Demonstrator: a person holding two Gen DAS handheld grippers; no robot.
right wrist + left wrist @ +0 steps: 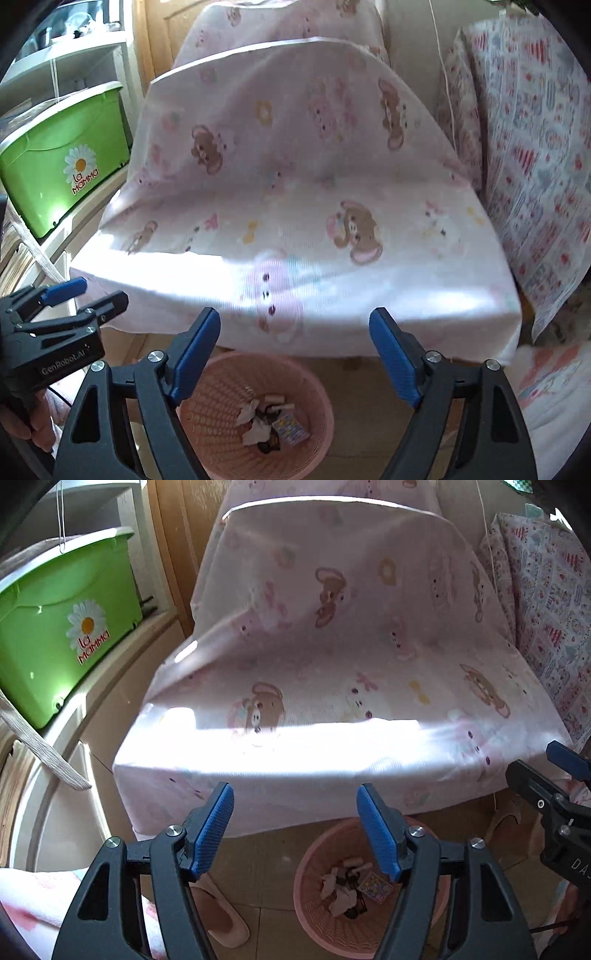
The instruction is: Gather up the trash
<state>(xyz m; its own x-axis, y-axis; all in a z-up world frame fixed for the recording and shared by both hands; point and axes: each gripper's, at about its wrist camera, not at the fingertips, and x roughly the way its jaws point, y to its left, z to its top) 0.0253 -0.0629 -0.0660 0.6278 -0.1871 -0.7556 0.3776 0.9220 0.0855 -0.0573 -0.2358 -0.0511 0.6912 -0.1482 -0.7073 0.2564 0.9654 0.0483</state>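
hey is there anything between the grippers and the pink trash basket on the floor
Nothing visible. The pink basket stands uncovered on the floor before the draped chair, scraps of trash already inside. The left gripper and right gripper hang over it, jaws open and empty.

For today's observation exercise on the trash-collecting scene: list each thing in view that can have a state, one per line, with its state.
left gripper: open, nothing between the fingers
right gripper: open, nothing between the fingers
pink basket: upright on the floor, uncovered, holding scraps
trash: lying loose in the basket bottom
green bin: lid on, tilted on the shelf
patterned sheet: draped over the furniture
slipper: lying on the floor
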